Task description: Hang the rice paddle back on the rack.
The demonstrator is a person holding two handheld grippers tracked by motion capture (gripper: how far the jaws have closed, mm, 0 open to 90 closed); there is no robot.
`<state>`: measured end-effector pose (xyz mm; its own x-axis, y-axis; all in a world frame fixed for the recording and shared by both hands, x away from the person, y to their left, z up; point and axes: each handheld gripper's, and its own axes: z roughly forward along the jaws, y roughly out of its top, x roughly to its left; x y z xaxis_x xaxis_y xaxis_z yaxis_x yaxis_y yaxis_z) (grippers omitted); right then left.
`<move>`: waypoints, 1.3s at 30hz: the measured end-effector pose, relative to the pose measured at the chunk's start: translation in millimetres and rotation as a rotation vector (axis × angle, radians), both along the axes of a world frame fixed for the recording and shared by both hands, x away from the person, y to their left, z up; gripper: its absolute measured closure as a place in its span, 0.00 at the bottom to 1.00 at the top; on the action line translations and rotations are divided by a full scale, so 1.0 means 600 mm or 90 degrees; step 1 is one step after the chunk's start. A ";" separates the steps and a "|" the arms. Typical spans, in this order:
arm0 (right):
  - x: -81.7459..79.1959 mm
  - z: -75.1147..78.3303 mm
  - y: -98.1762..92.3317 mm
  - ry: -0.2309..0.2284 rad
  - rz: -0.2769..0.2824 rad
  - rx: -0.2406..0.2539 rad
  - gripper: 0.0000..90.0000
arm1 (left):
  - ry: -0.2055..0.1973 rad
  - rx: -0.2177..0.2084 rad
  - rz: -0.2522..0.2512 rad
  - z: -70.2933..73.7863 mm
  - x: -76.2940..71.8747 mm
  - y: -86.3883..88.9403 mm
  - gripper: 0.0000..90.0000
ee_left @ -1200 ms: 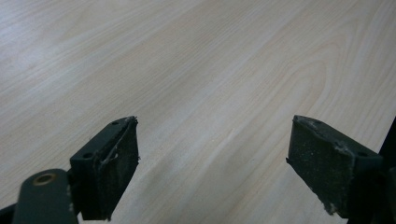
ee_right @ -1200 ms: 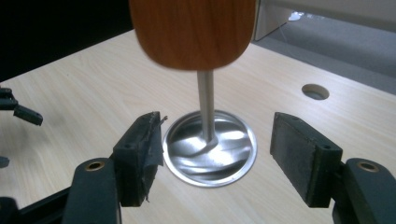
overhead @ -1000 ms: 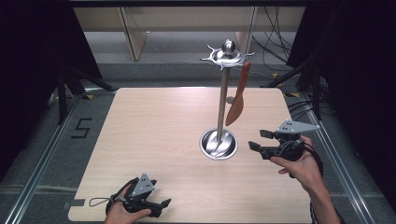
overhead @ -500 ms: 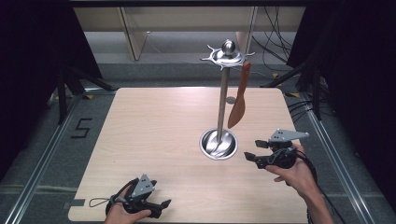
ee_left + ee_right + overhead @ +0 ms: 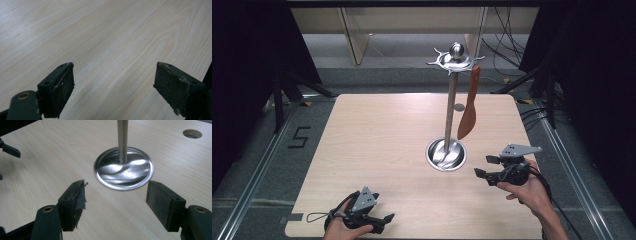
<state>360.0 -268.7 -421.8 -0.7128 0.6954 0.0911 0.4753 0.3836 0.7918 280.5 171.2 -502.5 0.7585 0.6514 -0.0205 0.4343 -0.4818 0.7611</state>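
Note:
A metal stand rises from the middle right of the table, with a round dish base (image 5: 446, 154), a thin pole (image 5: 450, 107) and a hooked top with a ball. An orange-brown spatula (image 5: 468, 114) hangs from one hook, blade down, to the right of the pole. My right gripper (image 5: 483, 166) is held low just right of the base, jaws open and empty. In the right gripper view it (image 5: 116, 195) faces the dish base (image 5: 110, 183) and the pole (image 5: 122, 140). My left gripper (image 5: 385, 223) rests at the table's front left, open and empty over bare wood (image 5: 113, 77).
The light wooden table (image 5: 377, 145) has a small round hole (image 5: 458, 107) behind the stand. Dark floor and metal rails run along both sides, with cables at the back right. The left gripper's jaw tips (image 5: 10, 150) show at the far left of the right gripper view.
My right gripper has sunk toward the table and come slightly nearer the front edge. The left gripper, stand and spatula have stayed put.

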 end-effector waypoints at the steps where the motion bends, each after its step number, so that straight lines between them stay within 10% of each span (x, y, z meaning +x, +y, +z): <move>1: 0.000 0.000 0.000 0.000 0.000 0.000 0.36 | 0.003 -0.002 0.003 0.000 -0.001 0.000 0.18; 39: -0.025 -0.049 -0.006 0.055 -0.005 -0.013 0.33 | -0.010 0.006 -0.004 0.001 -0.004 0.003 0.18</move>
